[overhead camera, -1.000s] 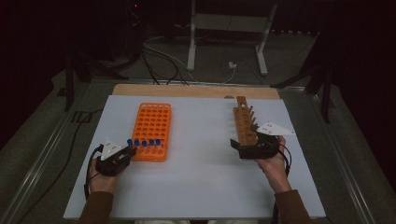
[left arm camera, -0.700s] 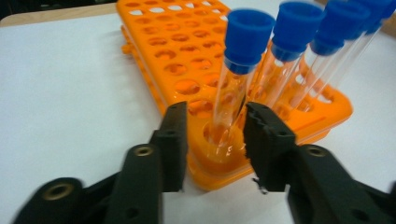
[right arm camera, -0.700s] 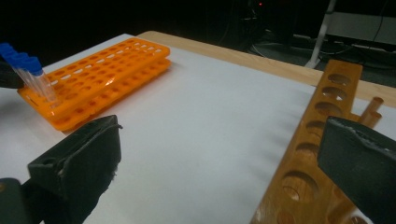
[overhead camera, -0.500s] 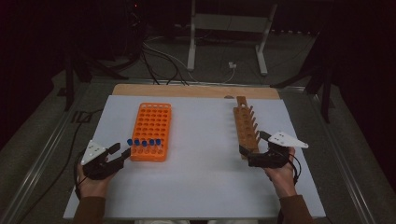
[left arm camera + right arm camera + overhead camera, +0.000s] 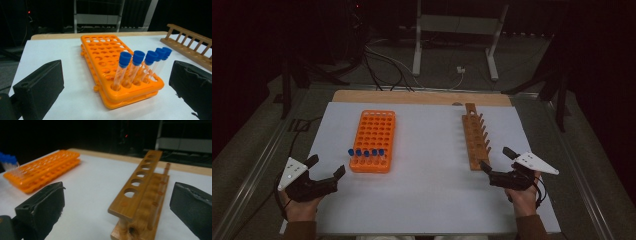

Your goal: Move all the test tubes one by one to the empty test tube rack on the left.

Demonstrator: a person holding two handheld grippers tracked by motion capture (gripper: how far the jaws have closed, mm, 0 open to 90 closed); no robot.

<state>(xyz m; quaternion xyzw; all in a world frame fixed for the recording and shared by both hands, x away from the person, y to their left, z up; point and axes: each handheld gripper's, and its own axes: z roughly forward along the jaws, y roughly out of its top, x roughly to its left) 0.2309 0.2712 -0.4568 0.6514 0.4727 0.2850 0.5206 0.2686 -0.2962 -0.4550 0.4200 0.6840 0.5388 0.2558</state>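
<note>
Layout on the table (image 5: 427,200): the tube rack (image 5: 373,141) lies on the left half, the wooden rack (image 5: 475,136) on the right half, well apart, both running lengthwise away from the person. Five capped tubes (image 5: 366,152) stand in the tube rack's nearest row (side by side). The left gripper (image 5: 325,168) sits before and left of the tube rack; the right gripper (image 5: 497,159) sits just beside the wooden rack's near end.

Dim, soft-focus, dark surroundings
</note>
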